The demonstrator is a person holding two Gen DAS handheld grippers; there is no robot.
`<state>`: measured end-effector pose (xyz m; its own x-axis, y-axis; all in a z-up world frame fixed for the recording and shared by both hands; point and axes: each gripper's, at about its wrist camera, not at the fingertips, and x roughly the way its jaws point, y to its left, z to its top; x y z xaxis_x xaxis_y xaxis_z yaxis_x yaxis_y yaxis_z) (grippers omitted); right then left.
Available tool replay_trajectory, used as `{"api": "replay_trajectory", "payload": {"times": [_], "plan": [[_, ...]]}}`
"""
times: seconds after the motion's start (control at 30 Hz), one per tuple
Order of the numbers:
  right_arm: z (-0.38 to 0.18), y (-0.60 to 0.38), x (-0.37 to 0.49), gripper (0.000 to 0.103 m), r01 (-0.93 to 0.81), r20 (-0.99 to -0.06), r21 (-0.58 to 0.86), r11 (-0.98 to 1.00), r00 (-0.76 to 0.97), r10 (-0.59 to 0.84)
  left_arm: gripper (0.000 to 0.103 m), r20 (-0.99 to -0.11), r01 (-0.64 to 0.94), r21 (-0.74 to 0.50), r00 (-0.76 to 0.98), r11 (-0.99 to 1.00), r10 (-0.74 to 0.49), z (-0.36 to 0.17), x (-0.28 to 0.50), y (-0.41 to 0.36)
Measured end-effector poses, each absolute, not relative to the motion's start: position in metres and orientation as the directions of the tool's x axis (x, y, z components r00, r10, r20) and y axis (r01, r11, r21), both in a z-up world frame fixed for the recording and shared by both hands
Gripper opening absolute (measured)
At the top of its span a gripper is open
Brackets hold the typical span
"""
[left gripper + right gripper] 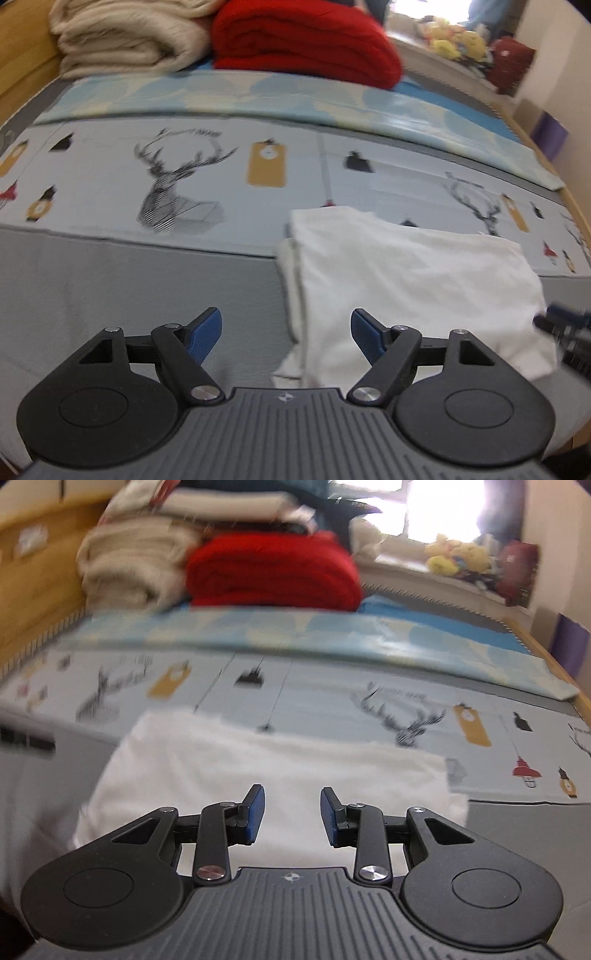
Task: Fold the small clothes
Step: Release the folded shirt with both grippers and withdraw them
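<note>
White folded garment [406, 280] lies near the bed's [92, 280] front edge; left hand-held gripper [286, 332] gapes wide, right hand-held gripper [291, 812] narrower, both empty.

The right gripper [291, 814] hangs over a folded white garment [229, 760] on the bed [517, 834], jaws apart with nothing between them. Behind lie a red blanket [273, 572] and a beige one [129, 568] — both blurred
</note>
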<state>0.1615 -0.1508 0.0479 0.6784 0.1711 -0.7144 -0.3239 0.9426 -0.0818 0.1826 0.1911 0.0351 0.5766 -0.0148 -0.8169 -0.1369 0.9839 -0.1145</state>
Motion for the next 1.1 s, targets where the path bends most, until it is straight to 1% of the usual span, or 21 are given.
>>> {"api": "replay_trajectory", "payload": {"times": [0.07, 0.13, 0.2, 0.4, 0.5, 0.7, 0.77, 0.83, 0.87, 0.97, 1.1], "plan": [[0.036, -0.131, 0.162, 0.026, -0.369, -0.74, -0.099, 0.924, 0.649, 0.18, 0.082, -0.834, -0.16, -0.118, 0.551, 0.98, -0.011, 0.032, 0.185, 0.201], [0.026, -0.113, 0.161, 0.014, -0.415, -0.759, -0.099, 0.904, 0.619, 0.201, 0.082, -0.842, -0.182, -0.106, 0.54, 0.978, 0.009, 0.03, 0.186, 0.21], [0.018, -0.095, 0.158, 0.011, -0.463, -0.77, -0.117, 0.879, 0.601, 0.214, 0.082, -0.846, -0.194, -0.099, 0.532, 0.976, 0.02, 0.029, 0.187, 0.216], [0.001, -0.041, 0.145, 0.012, -0.603, -0.775, -0.161, 0.781, 0.567, 0.278, 0.082, -0.863, -0.197, -0.068, 0.504, 0.978, 0.041, 0.023, 0.19, 0.225], [-0.007, -0.015, 0.136, 0.012, -0.676, -0.769, -0.194, 0.711, 0.555, 0.317, 0.082, -0.861, -0.202, -0.071, 0.506, 0.977, 0.042, 0.024, 0.191, 0.228], [-0.037, 0.034, 0.114, 0.013, -0.798, -0.788, -0.229, 0.557, 0.488, 0.376, 0.082, -0.86, -0.219, -0.078, 0.508, 0.972, 0.045, 0.025, 0.193, 0.238], [-0.048, 0.047, 0.106, 0.014, -0.824, -0.797, -0.247, 0.51, 0.472, 0.377, 0.082, -0.861, -0.223, -0.076, 0.507, 0.972, 0.049, 0.025, 0.192, 0.242], [-0.059, 0.057, 0.1, 0.023, -0.843, -0.805, -0.274, 0.463, 0.464, 0.37, 0.082, -0.862, -0.229, -0.074, 0.504, 0.971, 0.053, 0.025, 0.192, 0.246], [-0.064, 0.061, 0.097, 0.025, -0.851, -0.807, -0.293, 0.436, 0.464, 0.364, 0.082, -0.862, -0.231, -0.072, 0.503, 0.97, 0.056, 0.025, 0.192, 0.248], [-0.072, 0.068, 0.09, 0.025, -0.857, -0.792, -0.359, 0.37, 0.489, 0.365, 0.082, -0.863, -0.234, -0.065, 0.501, 0.97, 0.063, 0.025, 0.191, 0.253], [-0.06, 0.066, 0.091, 0.026, -0.872, -0.798, -0.318, 0.371, 0.458, 0.392, 0.082, -0.865, -0.235, -0.059, 0.498, 0.97, 0.068, 0.025, 0.192, 0.256]]}}
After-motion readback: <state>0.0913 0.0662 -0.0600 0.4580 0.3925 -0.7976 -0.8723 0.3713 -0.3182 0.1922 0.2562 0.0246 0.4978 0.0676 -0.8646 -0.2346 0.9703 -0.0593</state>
